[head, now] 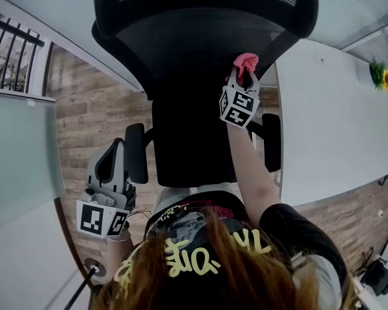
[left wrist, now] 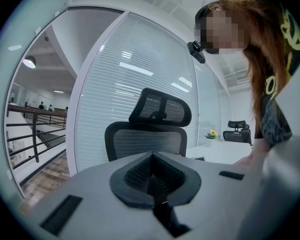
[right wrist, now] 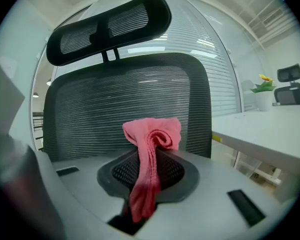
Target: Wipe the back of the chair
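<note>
A black mesh office chair [head: 200,37] stands right in front of me, its backrest [right wrist: 125,109] and headrest [right wrist: 110,26] filling the right gripper view. My right gripper [head: 244,76] is shut on a pink cloth [right wrist: 150,149], whose bunched end [head: 246,61] is held up close to the backrest's right side. My left gripper [head: 110,166] hangs low at the chair's left, beside the left armrest [head: 135,152], with its jaws together and nothing between them. In the left gripper view the chair [left wrist: 149,129] appears farther off.
A white table [head: 336,115] runs along the right, with a small yellow-flowered plant [head: 380,76] at its far end. Glass partition walls stand behind the chair. Wood flooring [head: 84,108] shows on the left, with a railing [head: 13,44] beyond. A second black chair [right wrist: 295,89] stands far right.
</note>
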